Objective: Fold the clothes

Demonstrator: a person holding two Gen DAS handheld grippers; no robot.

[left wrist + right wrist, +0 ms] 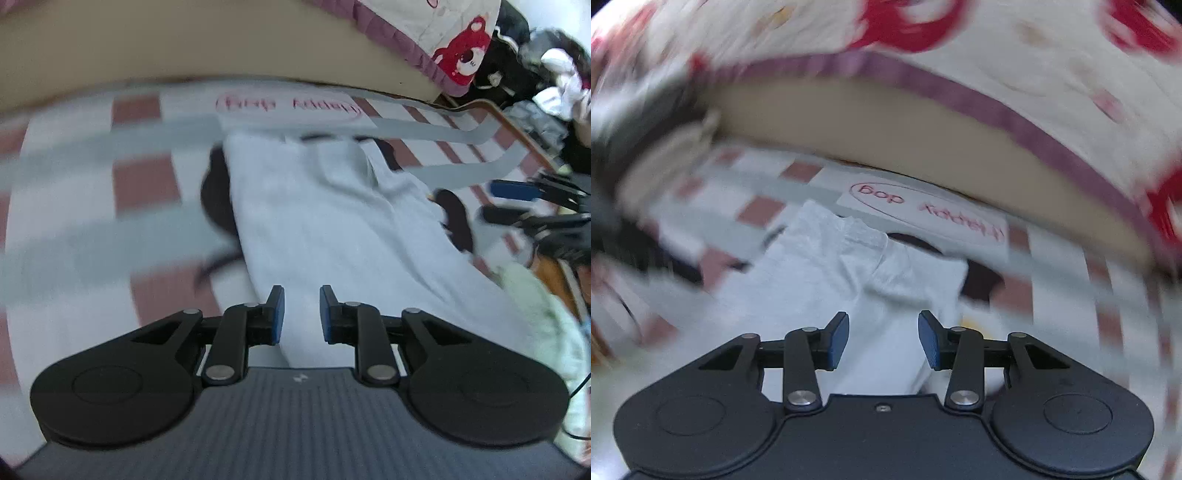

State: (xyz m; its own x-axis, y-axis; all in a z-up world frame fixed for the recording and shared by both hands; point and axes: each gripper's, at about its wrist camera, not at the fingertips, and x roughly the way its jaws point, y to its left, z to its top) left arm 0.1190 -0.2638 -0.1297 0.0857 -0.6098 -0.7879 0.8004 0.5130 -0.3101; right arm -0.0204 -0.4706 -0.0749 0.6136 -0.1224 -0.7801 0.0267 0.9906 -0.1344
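Observation:
A pale grey-white garment [325,221] lies stretched out on a checked cloth, folded into a long strip, with dark fabric showing at its edges. My left gripper [301,314] hovers open over its near end, nothing between the blue pads. The other gripper [524,199] shows at the right edge of the left wrist view, beside the garment. In the right wrist view the same garment [849,280] lies below my right gripper [883,339], which stands open with empty pads. Both views are motion-blurred.
The checked cloth [140,177] of red, white and grey carries a white label with red writing [923,210]. A tan bed side [886,125] with a bear-print cover [461,51] rises behind. Piled clothes [554,92] sit at the far right, pale green fabric [535,314] nearby.

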